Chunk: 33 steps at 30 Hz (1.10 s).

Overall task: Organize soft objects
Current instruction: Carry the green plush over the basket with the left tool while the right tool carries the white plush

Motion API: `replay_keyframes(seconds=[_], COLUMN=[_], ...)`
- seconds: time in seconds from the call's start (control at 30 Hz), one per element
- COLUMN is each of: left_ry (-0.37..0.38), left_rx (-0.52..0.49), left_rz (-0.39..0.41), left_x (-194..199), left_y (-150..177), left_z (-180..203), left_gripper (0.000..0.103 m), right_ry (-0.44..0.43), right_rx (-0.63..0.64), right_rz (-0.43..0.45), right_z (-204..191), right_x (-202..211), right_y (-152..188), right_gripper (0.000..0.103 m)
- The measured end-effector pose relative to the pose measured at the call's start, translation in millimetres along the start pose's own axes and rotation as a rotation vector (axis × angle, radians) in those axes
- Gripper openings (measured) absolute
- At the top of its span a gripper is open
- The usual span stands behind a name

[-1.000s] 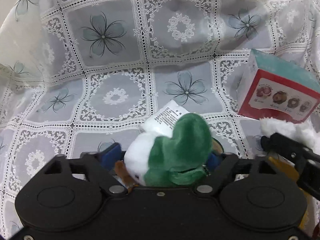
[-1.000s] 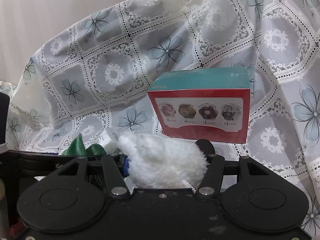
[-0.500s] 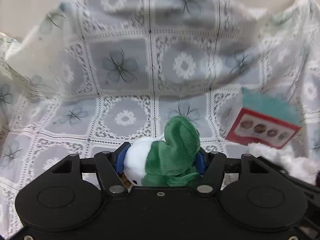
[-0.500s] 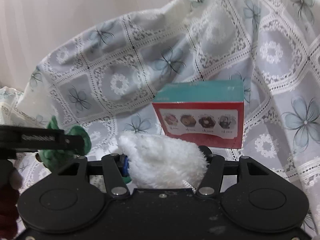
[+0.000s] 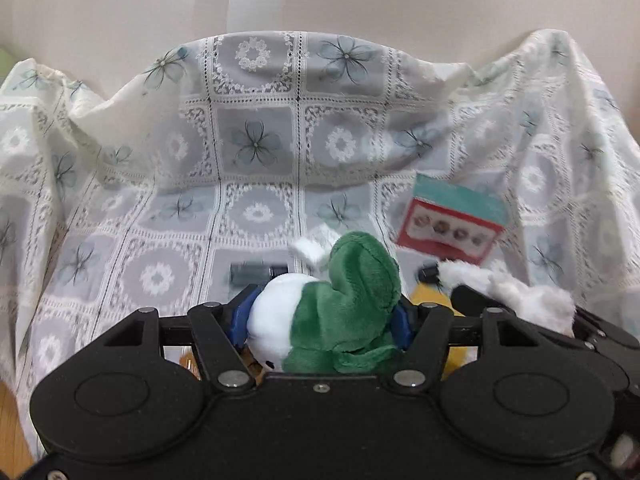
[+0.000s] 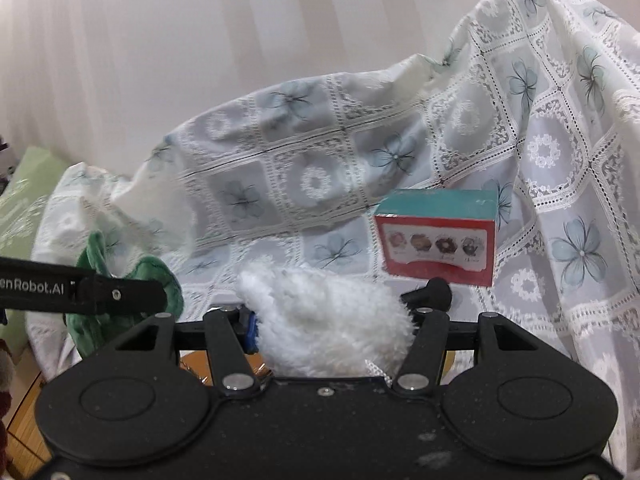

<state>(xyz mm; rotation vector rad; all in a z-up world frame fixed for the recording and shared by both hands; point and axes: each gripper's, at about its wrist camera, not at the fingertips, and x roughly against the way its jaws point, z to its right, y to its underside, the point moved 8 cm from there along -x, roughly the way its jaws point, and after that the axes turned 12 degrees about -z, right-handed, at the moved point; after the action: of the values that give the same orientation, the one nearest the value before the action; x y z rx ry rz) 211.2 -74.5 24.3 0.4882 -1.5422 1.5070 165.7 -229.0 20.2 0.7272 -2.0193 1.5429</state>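
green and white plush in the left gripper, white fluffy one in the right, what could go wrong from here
1. The left gripper pinches the green and white plush low on its body; most of it bulges above the fingers, so it might squirm out.
2. The right gripper with the white fluffy plush is close beside the left; they could bump.
3. Either could knock over the red and teal box.

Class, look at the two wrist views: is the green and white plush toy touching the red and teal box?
Apart. In the left wrist view the green and white plush toy sits clamped in the left gripper, and patterned cloth shows between it and the red and teal box farther back.
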Motion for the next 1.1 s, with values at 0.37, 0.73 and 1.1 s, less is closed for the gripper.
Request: replay_keyframes(seconds=[0.37, 0.73, 1.1], left_ry=[0.028, 0.009, 0.018], left_rx=[0.005, 0.027, 0.077], left_rz=[-0.1, -0.294, -0.476], left_x=[32.5, 22.7, 7.0], left_y=[77.5, 153.8, 210.5], left_z=[-5.8, -16.1, -18.1], left_gripper=[0.061, 0.061, 0.061], right_ry=[-0.051, 0.002, -0.009], right_rx=[0.037, 0.045, 0.067], right_rz=[-0.083, -0.258, -0.425], right_z=[-17.5, 0.6, -4.3], right_x=[46.7, 67.4, 80.1], right_y=[58.9, 129.5, 173.3], right_gripper=[0.057, 0.057, 0.057])
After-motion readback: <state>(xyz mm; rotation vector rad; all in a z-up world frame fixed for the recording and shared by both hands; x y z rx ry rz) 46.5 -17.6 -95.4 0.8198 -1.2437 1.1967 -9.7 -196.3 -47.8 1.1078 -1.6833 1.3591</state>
